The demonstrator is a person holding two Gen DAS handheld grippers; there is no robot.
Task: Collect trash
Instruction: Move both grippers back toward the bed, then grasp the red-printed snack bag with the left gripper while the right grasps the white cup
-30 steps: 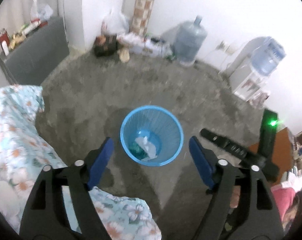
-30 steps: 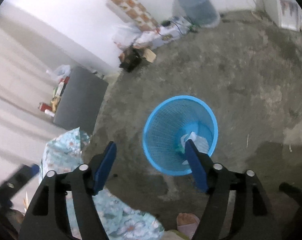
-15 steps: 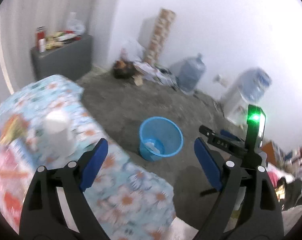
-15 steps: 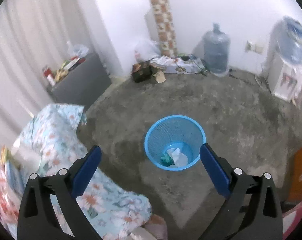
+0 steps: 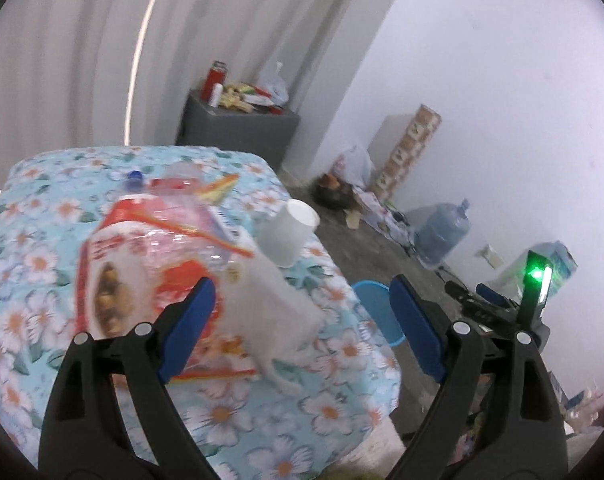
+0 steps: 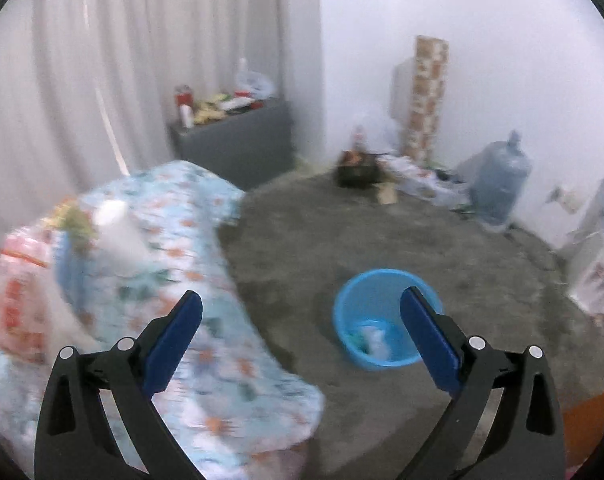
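Note:
My left gripper (image 5: pixel 302 312) is open and empty above the flowered table (image 5: pixel 54 208). Right in front of it lie a red and white snack bag (image 5: pixel 142 264), a white cup (image 5: pixel 288 232) on its side, a clear plastic bottle with a blue cap (image 5: pixel 170 178) and a white wrapper (image 5: pixel 274 300). The blue trash basket (image 6: pixel 375 320) stands on the floor with trash inside; in the left wrist view it (image 5: pixel 371 304) shows past the table's edge. My right gripper (image 6: pixel 302 332) is open and empty, above the floor between table (image 6: pixel 174 216) and basket.
A grey cabinet (image 5: pixel 238 128) with bottles stands by the curtain. A water jug (image 6: pixel 499 178), a water dispenser (image 6: pixel 597 248) and floor clutter (image 6: pixel 357 168) line the far wall. My right gripper's body with a green light (image 5: pixel 535 280) shows at the right.
Both grippers have swung up and left, away from above the basket toward the table. The table's trash now fills the left wrist view. Both stay open.

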